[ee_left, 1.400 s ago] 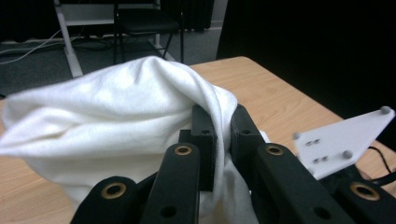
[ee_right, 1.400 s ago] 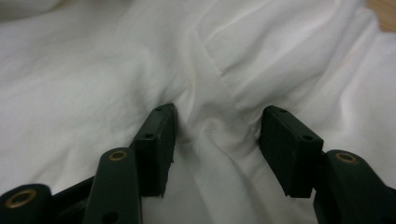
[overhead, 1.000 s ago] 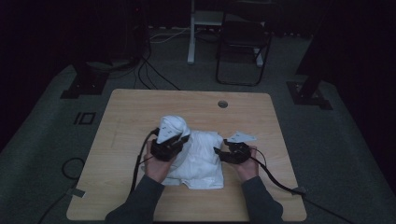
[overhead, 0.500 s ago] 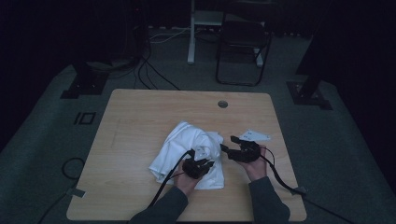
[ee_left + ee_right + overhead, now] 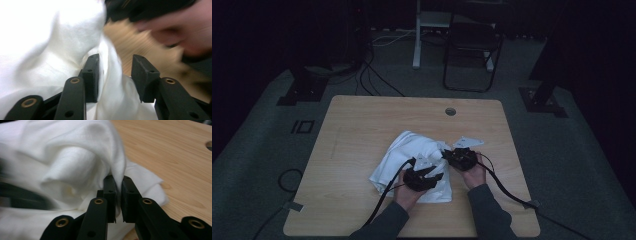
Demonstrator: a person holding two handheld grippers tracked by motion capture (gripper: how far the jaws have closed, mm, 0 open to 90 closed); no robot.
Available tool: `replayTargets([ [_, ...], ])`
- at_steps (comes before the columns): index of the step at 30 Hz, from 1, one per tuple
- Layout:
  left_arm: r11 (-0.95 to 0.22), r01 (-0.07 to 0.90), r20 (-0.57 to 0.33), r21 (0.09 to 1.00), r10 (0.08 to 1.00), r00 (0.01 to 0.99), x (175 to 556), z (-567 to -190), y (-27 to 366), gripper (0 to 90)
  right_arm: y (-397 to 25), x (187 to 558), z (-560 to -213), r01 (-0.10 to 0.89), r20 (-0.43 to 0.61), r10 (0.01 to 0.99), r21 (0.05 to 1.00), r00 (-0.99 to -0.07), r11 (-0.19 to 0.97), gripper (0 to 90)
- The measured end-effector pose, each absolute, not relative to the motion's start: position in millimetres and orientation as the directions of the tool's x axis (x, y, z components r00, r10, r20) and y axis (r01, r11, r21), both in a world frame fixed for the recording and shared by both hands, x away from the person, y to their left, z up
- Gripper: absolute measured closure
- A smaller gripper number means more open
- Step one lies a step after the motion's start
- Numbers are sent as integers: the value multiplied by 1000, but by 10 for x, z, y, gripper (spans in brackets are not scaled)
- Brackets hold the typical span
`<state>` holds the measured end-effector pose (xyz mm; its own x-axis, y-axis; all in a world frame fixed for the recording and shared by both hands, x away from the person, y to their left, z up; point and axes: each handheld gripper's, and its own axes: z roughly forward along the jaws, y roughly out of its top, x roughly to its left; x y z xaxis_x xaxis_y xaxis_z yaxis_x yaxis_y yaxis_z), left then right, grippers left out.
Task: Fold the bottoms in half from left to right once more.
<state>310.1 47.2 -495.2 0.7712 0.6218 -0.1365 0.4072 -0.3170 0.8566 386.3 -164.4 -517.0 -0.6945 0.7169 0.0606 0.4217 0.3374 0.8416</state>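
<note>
A crumpled white cloth [image 5: 402, 155] lies on the near middle of the wooden table [image 5: 362, 120]. My left gripper [image 5: 434, 172] rests over the cloth's near right part. In the left gripper view it [image 5: 115, 72] stands open, with a loose fold of the cloth [image 5: 50, 50] running up between the jaws. My right gripper [image 5: 448, 154] sits at the cloth's right edge, close to the left one. In the right gripper view it [image 5: 118, 185] is shut on a raised fold of the cloth [image 5: 75, 157]. A blurred hand [image 5: 185, 32] shows in the left gripper view just beyond the jaws.
A round cable hole [image 5: 450, 111] sits near the table's far edge. Bare wood [image 5: 175, 157] lies right of the cloth. Black cables [image 5: 507, 190] trail from both grippers off the near edge. A dark chair [image 5: 472, 55] and stand bases stand on the floor behind.
My left gripper has moved right and nearer across the cloth, ending beside the right gripper. The cloth's raised left part has dropped and spread flatter. The right gripper shifted slightly.
</note>
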Motion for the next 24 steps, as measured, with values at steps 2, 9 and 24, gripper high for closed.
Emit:
replayTargets([
  [2,-269,361,-125,893,622,773,3015,-4711,658,551,-1669,3907,-5187,434,64,726,836,-685,335,843],
  [9,-214,409,-75,887,807,585,3134,-4519,1483,546,-1706,4011,-5254,465,73,740,818,-669,340,828],
  [24,-254,498,-130,829,778,615,3125,-5050,1402,565,-1719,4079,-5287,491,80,754,802,-652,340,813],
])
